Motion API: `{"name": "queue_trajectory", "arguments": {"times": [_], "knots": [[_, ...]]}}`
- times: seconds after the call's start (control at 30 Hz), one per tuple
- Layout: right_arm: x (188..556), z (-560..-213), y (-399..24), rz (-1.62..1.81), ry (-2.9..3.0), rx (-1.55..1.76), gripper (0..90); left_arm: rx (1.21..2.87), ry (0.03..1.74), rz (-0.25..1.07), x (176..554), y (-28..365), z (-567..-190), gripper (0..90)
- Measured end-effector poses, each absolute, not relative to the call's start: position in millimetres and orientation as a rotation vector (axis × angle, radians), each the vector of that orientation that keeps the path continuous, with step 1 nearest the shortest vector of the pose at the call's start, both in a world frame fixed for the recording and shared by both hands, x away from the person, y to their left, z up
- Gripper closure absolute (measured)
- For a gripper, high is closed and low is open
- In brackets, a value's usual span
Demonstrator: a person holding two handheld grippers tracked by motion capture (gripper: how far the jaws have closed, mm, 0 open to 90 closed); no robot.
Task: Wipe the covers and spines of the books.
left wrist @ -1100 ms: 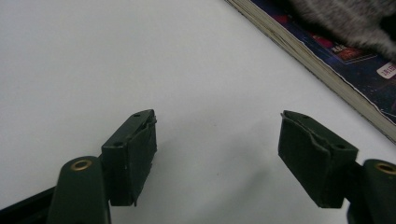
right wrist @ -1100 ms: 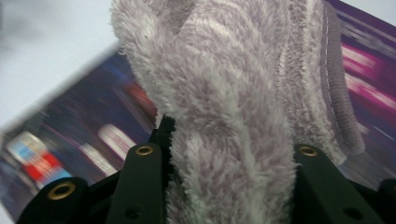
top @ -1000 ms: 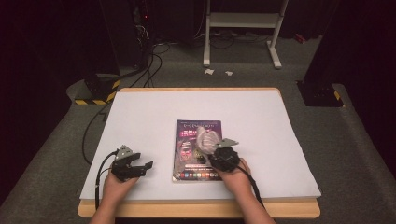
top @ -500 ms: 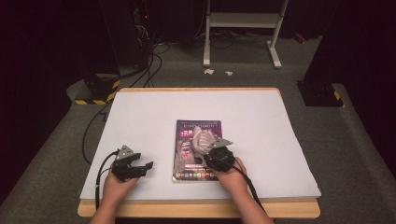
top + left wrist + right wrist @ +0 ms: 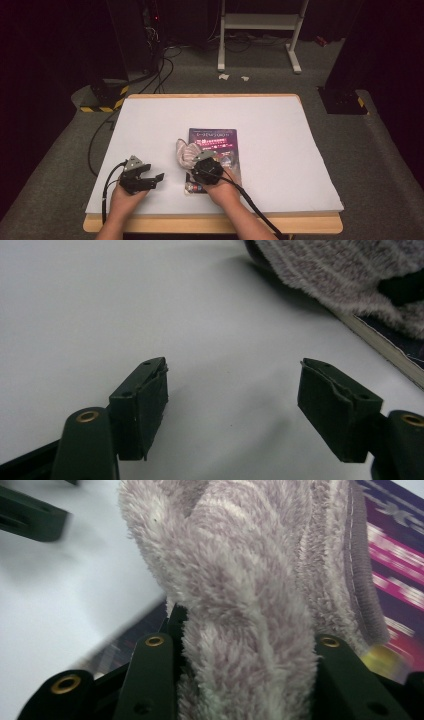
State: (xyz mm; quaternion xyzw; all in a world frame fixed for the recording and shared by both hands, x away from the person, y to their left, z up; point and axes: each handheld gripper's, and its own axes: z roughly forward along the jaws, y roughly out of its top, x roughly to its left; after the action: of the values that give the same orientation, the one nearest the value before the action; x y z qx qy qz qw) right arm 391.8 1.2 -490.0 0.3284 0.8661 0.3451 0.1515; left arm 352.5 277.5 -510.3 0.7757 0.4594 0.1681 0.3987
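A fluffy pale grey-pink cloth (image 5: 186, 152) lies bunched over the left edge of a dark magazine (image 5: 216, 141) with pink print on the white table. My right gripper (image 5: 199, 161) is shut on the cloth (image 5: 240, 595), which fills the gap between its jaws; the magazine (image 5: 395, 555) shows behind it. My left gripper (image 5: 155, 177) rests on the table to the left, open with nothing between its fingers. In the left gripper view, that gripper (image 5: 232, 407) faces bare table, with the cloth (image 5: 340, 270) and the magazine's edge (image 5: 385, 347) at the upper right.
The white sheet (image 5: 280, 125) covers a wooden table (image 5: 210, 223). Cables (image 5: 102, 137) trail off the left side to the floor. A yellow-black striped block (image 5: 102, 102) and a white frame's legs (image 5: 260, 30) stand on the grey carpet beyond.
My right gripper has slid left across the magazine, dragging the cloth with it toward the magazine's left edge. The left gripper has stayed put.
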Motion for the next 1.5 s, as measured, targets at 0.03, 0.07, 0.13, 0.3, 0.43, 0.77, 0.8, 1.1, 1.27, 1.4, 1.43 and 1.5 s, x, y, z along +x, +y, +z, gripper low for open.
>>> {"name": "queue_trajectory", "arguments": {"times": [0.03,0.07,0.13,0.3,0.43,0.77,0.8,1.1,1.27,1.4,1.43,1.5], "knots": [[391.8,-490.0,1.2,0.990,2.486,0.943,62.1,1.964,1.163,0.425,352.5,277.5,-510.3,28.4],[394.0,-489.7,-14.9,0.977,2.464,0.986,62.1,1.964,1.163,0.429,352.3,277.2,-510.4,28.4],[395.5,-489.7,-33.9,0.973,2.435,1.032,62.1,1.963,1.164,0.428,352.2,277.1,-510.4,28.3],[395.9,-489.7,-72.5,0.958,2.371,1.121,62.1,1.961,1.167,0.430,352.1,276.5,-510.5,28.4],[396.0,-489.8,-100.4,0.955,2.317,1.194,62.2,1.966,1.166,0.435,352.1,277.0,-510.4,28.4],[416.2,-488.2,-103.8,0.943,2.279,1.243,61.3,1.962,1.167,0.437,351.7,276.8,-510.3,28.3],[420.7,-487.9,-102.3,0.935,2.277,1.247,61.4,1.964,1.165,0.439,351.9,277.0,-510.3,28.3],[443.6,-487.1,-30.5,0.914,2.376,1.131,62.0,1.963,1.163,0.425,352.8,277.6,-510.2,28.2],[439.9,-486.6,16.9,0.961,2.448,1.045,61.7,1.965,1.156,0.425,352.2,277.1,-510.3,28.1],[437.9,-487.1,24.4,0.960,2.449,1.021,61.6,1.965,1.155,0.421,352.3,277.6,-510.1,28.1],[438.7,-486.9,21.9,0.964,2.450,1.028,61.6,1.965,1.156,0.420,352.4,277.5,-510.2,28.1],[440.0,-486.2,12.9,0.941,2.436,1.047,61.5,1.965,1.156,0.421,352.3,277.5,-510.2,28.1]]}}
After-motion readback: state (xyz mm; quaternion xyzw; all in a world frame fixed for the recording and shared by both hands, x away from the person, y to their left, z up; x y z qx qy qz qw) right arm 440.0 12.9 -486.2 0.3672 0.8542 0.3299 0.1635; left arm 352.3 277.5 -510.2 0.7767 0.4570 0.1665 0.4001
